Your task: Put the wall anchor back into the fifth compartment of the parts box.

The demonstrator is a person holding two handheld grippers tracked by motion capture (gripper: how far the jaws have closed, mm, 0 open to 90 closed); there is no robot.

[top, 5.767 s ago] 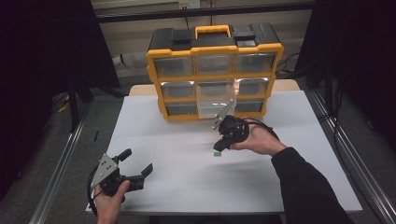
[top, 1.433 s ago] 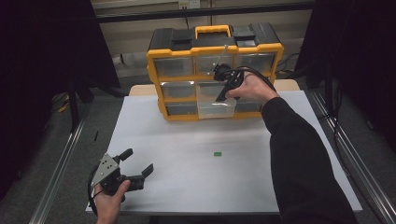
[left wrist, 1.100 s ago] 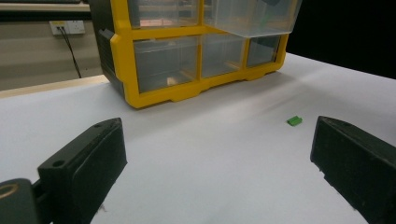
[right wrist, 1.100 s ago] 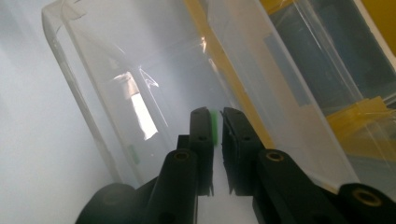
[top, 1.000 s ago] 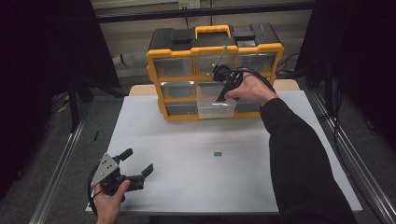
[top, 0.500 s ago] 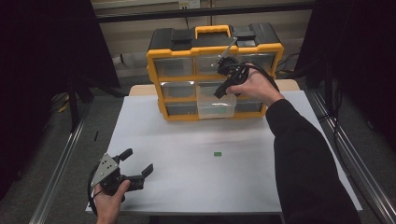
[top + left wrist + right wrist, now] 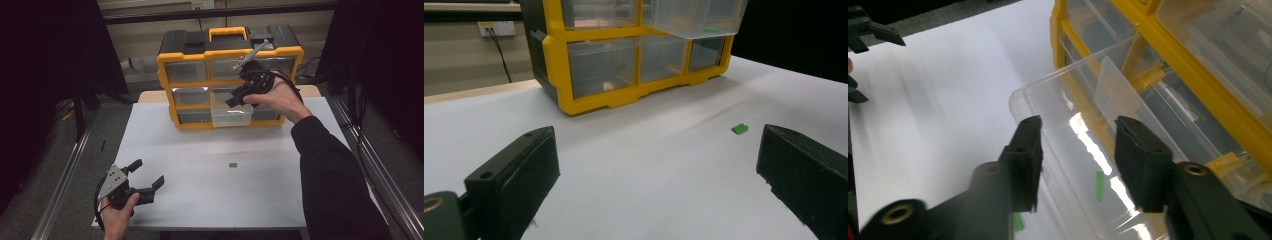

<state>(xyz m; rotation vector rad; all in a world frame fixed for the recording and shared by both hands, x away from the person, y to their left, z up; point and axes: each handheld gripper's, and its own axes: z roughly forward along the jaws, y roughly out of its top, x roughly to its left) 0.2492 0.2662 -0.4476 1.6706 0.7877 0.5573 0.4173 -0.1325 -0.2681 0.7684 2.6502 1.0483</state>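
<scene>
the yellow-and-black plastic organiser cabinet (image 7: pixel 227 75) stands at the far edge of the white matte tabletop (image 7: pixel 210 185), its clear drawers stacked in rows. one clear plastic drawer (image 7: pixel 231 115) in the bottom row's middle is pulled out toward you, and through its glossy, see-through wall you can see a small green block (image 7: pixel 1099 185) lying inside.

your right gripper (image 7: pixel 243 95) hovers just above that open drawer, tilted down at it. its jaws have just been opening and now stand about half apart with nothing between them.

the move ahead probably turns on the second small green plastic block (image 7: pixel 232 164) — it lies alone on the bare table, well short of the drawer and on your side of it, so your right gripper has to come back toward you and down to reach it. it looks slightly oblong, hard-edged and low, with its long axis roughly across the table, though it's too small to be sure.

your left gripper (image 7: pixel 145 177) rests at the near left edge, jaws wide apart and empty — the block sits ahead of it and off to the right (image 7: pixel 739 128), about as far from it as from the right gripper.
</scene>
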